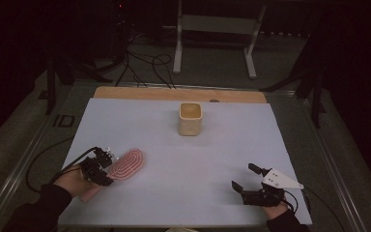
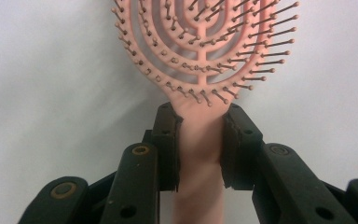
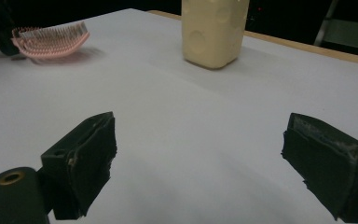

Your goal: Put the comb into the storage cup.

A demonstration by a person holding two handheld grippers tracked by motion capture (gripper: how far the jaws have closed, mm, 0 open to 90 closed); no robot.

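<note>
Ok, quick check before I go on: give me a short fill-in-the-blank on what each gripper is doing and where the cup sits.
1. The left gripper is shut on the pink hairbrush at its ____.
2. The right gripper has its jaws ____ and holds nothing.
3. The beige cup stands ____ on the white table cover.

Missing words: handle; open; upright

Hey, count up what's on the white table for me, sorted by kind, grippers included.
Pink hairbrush: 1
Cream square container: 1
Grippers: 2, left gripper shut on the brush handle, right gripper open
Total: 4
</note>
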